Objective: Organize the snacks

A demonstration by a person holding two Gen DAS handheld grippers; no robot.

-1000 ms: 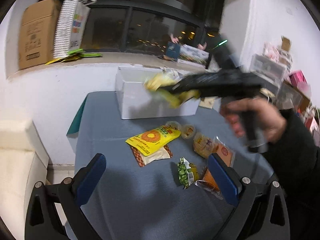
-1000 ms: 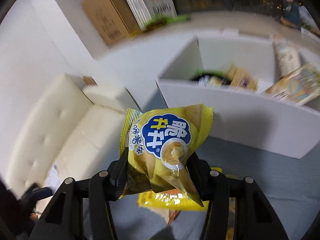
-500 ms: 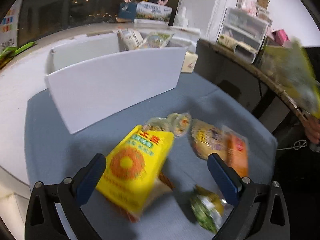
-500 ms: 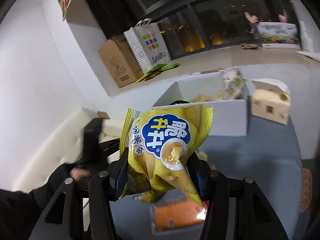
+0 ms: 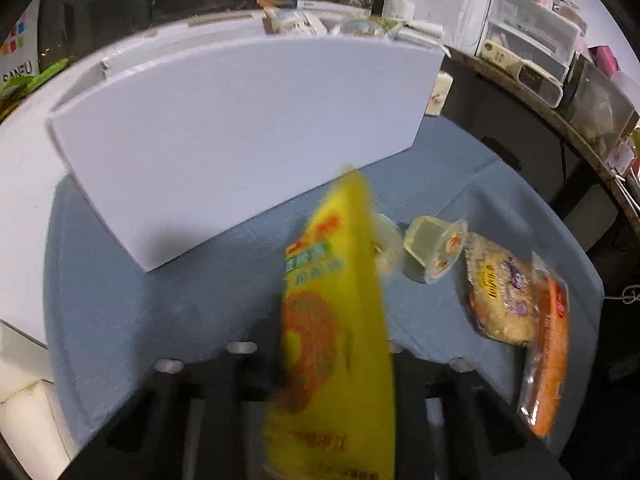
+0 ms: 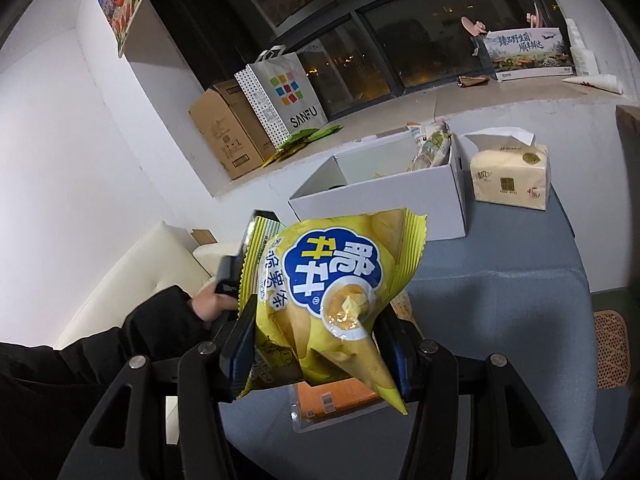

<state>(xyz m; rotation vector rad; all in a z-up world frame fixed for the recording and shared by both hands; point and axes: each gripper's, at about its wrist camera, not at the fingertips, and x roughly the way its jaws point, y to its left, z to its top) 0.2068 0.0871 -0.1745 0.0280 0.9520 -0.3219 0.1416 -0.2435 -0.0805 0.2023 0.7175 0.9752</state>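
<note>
In the left wrist view my left gripper (image 5: 332, 364) is shut on a yellow packet (image 5: 336, 280) with an orange sunflower print. The packet stands blurred and edge-on between the jaws, just above the blue-grey table (image 5: 160, 300). The white box (image 5: 240, 128) stands right behind it. In the right wrist view my right gripper (image 6: 320, 344) is shut on a yellow chip bag (image 6: 332, 280) with a blue logo, held in the air well short of the white box (image 6: 384, 204), which holds several snacks. A sleeved hand (image 6: 208, 304) shows to its left.
A jelly cup (image 5: 436, 248), a bread pack (image 5: 500, 292) and an orange pack (image 5: 548, 352) lie on the table at the right. A tissue pack (image 6: 508, 176) stands beside the box. A cardboard box (image 6: 224, 132) and paper bag (image 6: 284, 92) sit on the sill; a cream sofa (image 6: 132, 272) lies left.
My left gripper came down onto the yellow sunflower packet, closed on it and tipped it up on edge. My right gripper drew back from the white box, still holding the chip bag.
</note>
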